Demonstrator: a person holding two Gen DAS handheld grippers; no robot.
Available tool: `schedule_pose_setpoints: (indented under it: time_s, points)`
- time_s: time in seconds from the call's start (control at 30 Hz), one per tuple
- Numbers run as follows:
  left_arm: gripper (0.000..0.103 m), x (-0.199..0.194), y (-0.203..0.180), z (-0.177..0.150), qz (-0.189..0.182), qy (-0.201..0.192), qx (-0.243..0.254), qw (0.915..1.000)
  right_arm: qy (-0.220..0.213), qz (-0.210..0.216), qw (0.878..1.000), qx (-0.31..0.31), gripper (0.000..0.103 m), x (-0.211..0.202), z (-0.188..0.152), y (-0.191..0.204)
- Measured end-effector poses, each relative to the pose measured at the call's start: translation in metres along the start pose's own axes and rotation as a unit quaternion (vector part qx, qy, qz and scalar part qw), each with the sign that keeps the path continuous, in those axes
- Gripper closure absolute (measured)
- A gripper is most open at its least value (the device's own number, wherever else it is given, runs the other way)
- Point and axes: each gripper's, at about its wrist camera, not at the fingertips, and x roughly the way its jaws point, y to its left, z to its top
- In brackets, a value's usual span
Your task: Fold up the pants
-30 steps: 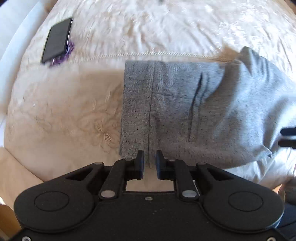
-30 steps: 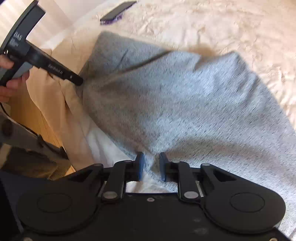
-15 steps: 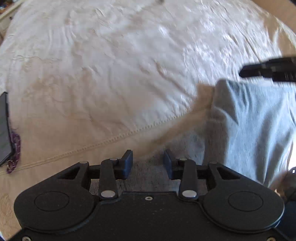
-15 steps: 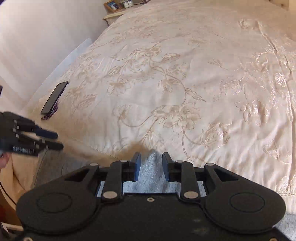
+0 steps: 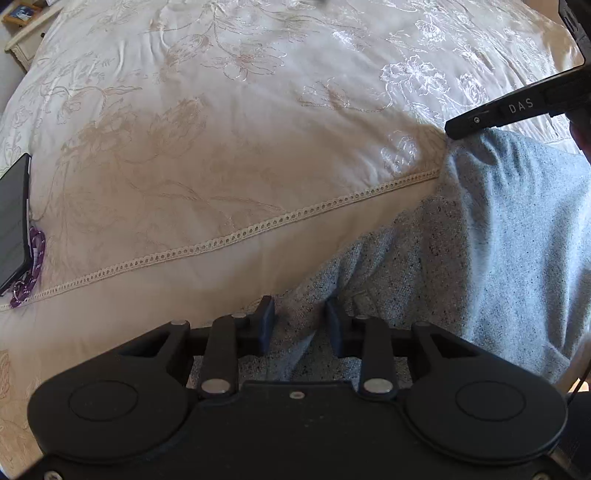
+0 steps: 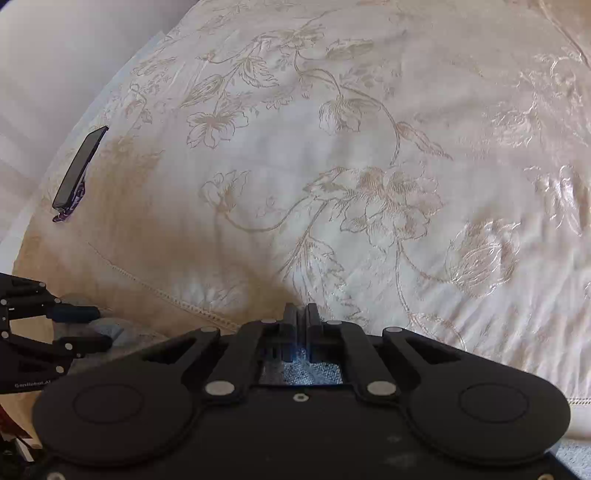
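The grey speckled pants (image 5: 498, 236) lie bunched at the near edge of the bed, on the right of the left wrist view. My left gripper (image 5: 299, 317) points down over their near edge. Its jaws are closing with a ridge of grey cloth between them, and the pads stand apart from it. The right gripper (image 5: 458, 129) reaches in from the right to the pants' far corner. In its own view the right gripper (image 6: 301, 314) is shut, with grey cloth (image 6: 306, 369) directly under the fingers. The left gripper (image 6: 85, 328) shows there at the left edge.
A cream bedspread (image 5: 258, 129) embroidered with flowers, with a lace seam (image 5: 258, 227), fills both views. A black phone (image 5: 13, 221) with a purple strap (image 5: 33, 266) lies at the bed's left side, also visible as the phone (image 6: 79, 166). A nightstand (image 5: 22, 22) stands far left.
Both grippers moved along the pants and sank toward the bed. The left jaws, nearly shut a second ago, stand wider. The right jaws have gone from apart to shut.
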Motion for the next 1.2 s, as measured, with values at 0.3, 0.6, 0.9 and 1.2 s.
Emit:
schedule_pose_setpoints:
  time_s: [0.3, 0.6, 0.9, 1.2]
  points:
    - [0.072, -0.032, -0.001, 0.008, 0.037, -0.033, -0.077, 0.9958, -0.068, -0.053, 0.996, 0.018, 0.084, -0.007, -0.017, 0.006]
    - [0.066, -0.031, -0.064, -0.023, 0.057, -0.044, -0.074, 0.9946, 0.000, -0.069, 0.996, 0.052, 0.073, -0.069, -0.163, -0.003]
    - [0.075, -0.028, -0.073, -0.032, 0.154, -0.015, -0.124, 0.9802, -0.037, -0.113, 0.989, 0.088, 0.073, -0.125, -0.236, -0.047]
    - [0.074, -0.030, -0.214, 0.002, 0.113, -0.025, -0.063, 0.9913, -0.001, -0.205, 0.961, 0.186, 0.078, -0.144, -0.303, -0.201]
